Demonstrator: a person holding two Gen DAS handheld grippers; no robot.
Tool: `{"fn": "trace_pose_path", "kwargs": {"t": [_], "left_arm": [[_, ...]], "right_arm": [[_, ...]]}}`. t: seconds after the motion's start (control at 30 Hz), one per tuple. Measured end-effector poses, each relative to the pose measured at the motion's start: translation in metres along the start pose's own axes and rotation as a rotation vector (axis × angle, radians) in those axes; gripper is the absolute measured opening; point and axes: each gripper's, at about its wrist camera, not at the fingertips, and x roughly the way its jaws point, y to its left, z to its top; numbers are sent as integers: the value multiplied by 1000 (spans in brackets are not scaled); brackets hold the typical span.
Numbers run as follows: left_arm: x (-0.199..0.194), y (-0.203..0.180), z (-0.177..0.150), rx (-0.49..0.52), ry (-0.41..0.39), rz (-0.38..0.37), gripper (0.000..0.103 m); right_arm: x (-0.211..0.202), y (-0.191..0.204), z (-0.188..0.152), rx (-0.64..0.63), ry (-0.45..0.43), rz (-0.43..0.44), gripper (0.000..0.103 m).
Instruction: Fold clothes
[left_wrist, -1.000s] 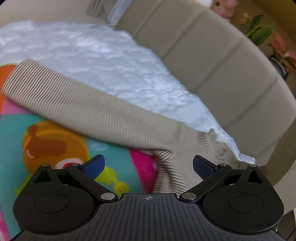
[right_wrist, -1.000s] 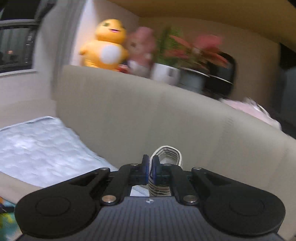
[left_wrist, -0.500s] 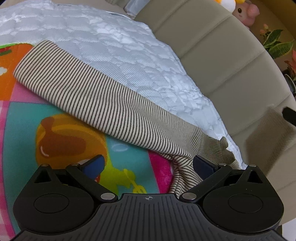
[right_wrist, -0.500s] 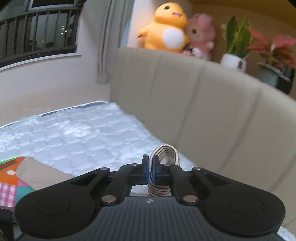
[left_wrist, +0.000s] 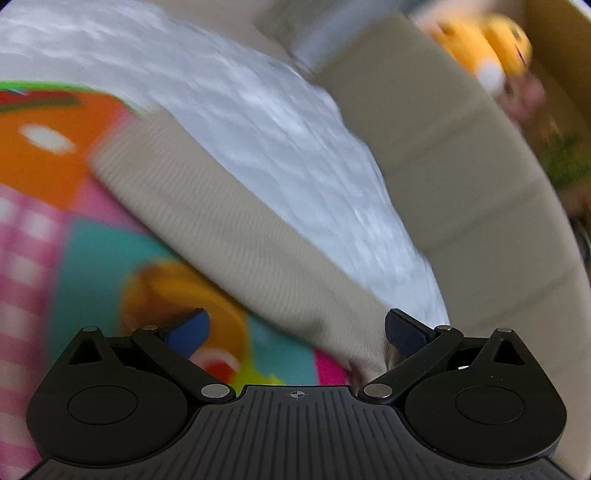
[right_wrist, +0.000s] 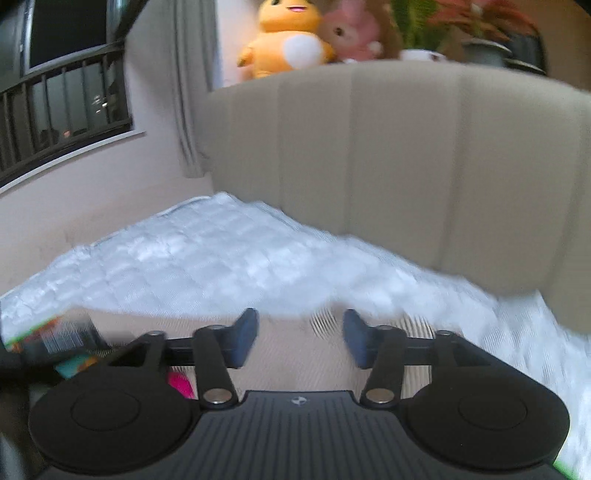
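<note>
A beige, finely striped garment lies in a long band across a colourful cartoon mat and a white quilted bed cover. My left gripper is open and empty just above the garment's near end. In the right wrist view the same garment lies flat under my right gripper, which is open with nothing between its blue pads. Both views are motion-blurred.
A beige padded headboard stands behind the bed. A yellow plush toy, a pink plush and potted plants sit on its top ledge. A window with a railing and a grey curtain are at the left.
My right gripper has opened, let go of the striped fabric it pinched, and tilted down toward the bed. The left gripper has shifted over the garment and stays open.
</note>
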Motion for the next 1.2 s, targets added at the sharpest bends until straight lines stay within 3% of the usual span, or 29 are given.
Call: {"fn": "trace_pose_path", "kwargs": {"t": [0.1, 0.17, 0.27, 0.33, 0.43, 0.47, 0.5, 0.53, 0.57, 0.63, 0.8, 1.0, 1.1, 1.2], "left_arm": [[-16, 15, 20, -41, -51, 78, 103], [-22, 24, 30, -62, -78, 151, 103], [-11, 31, 40, -103, -76, 196, 102], [6, 25, 43, -65, -63, 253, 100], [24, 10, 40, 4, -82, 342, 95], [28, 4, 37, 24, -96, 370, 77], [31, -1, 35, 44, -97, 395, 50], [32, -6, 34, 64, -86, 408, 35], [35, -13, 35, 78, -64, 396, 9], [35, -33, 38, 116, -54, 368, 9], [9, -123, 35, 307, -152, 185, 9], [-23, -220, -5, 511, -173, -62, 9], [-29, -236, -19, 511, -178, -126, 9], [-27, -233, -26, 522, -181, -121, 9]], "right_arm": [[-4, -16, -36, 57, 22, 19, 70], [-7, -25, -49, 91, 9, 24, 78], [-16, -41, -59, 136, -31, 27, 93], [-26, -51, -60, 147, -61, 27, 100], [-40, -73, -59, 186, -121, 0, 103], [-41, -83, -60, 218, -130, -15, 103], [-42, -92, -60, 250, -139, -30, 103], [-43, -101, -61, 282, -148, -45, 103], [-44, -111, -62, 313, -157, -60, 103], [-46, -129, -63, 377, -175, -91, 103], [-52, -174, -67, 532, -222, -166, 103], [-56, -205, -73, 689, -243, -197, 103], [-50, -206, -75, 695, -218, -191, 103], [-46, -197, -71, 636, -202, -191, 103]]}}
